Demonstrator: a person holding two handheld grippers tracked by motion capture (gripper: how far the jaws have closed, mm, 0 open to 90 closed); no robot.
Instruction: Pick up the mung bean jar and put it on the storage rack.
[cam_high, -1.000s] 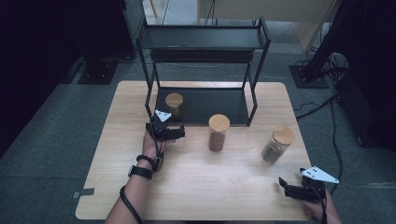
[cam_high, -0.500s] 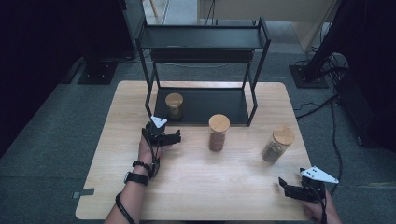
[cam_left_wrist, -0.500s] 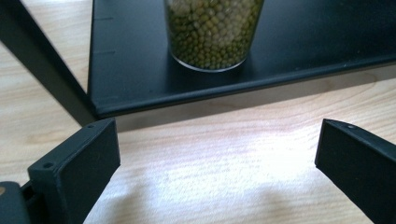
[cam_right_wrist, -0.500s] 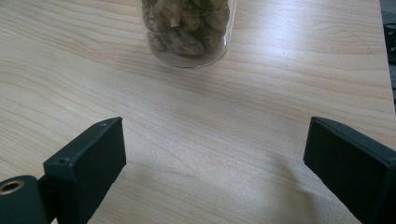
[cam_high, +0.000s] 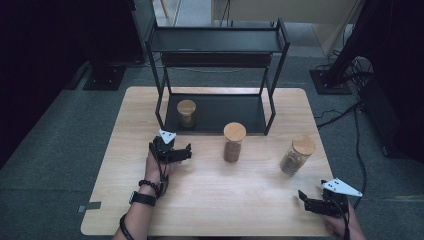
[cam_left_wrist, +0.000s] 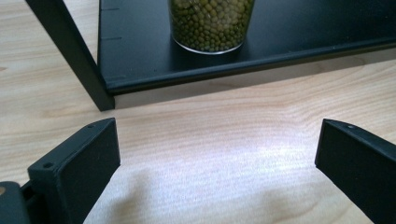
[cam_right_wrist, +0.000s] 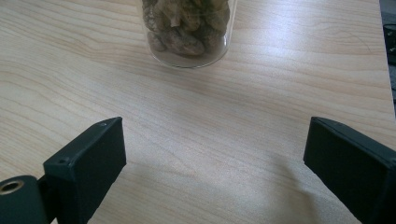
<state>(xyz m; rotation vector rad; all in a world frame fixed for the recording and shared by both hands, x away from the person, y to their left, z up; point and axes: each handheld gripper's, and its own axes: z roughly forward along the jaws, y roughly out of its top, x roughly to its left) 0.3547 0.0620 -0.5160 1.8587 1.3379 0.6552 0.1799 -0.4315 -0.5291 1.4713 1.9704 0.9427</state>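
Jar of green beans (cam_high: 186, 113), cork lid, upright on the bottom shelf of the black rack (cam_high: 272, 46), toward its left end, just inside the front-left post. In your left gripper view the same jar (cam_left_wrist: 211, 24) stands straight ahead on the dark shelf, and bare wood lies between it and the jaws.

Your left tongs (cam_high: 189, 151) sit on the counter (cam_high: 215, 205) in front of that jar, near it but apart, beyond the shelf's front edge. Jaws spread wide, released, with only wood grain between them (cam_left_wrist: 217, 163). Your left hand (cam_high: 157, 167) grips the body from behind; a bead bracelet and a dark watch are on the wrist.

Middle jar (cam_high: 233, 142), brown contents, cork lid, upright on the counter just in front of the rack, to the right of your left tongs and well clear of them.

Third jar (cam_high: 297, 155), pale lumpy contents, cork lid, stands toward the counter's right side. In your right gripper view its base (cam_right_wrist: 188, 33) is ahead of the jaws, not touching.

Your right tongs (cam_high: 304, 197) rest near the counter's front-right corner, jaws parted wide, released, with bare wood between them (cam_right_wrist: 212, 172). The grey three-cornered plate (cam_high: 341, 187) tops them.
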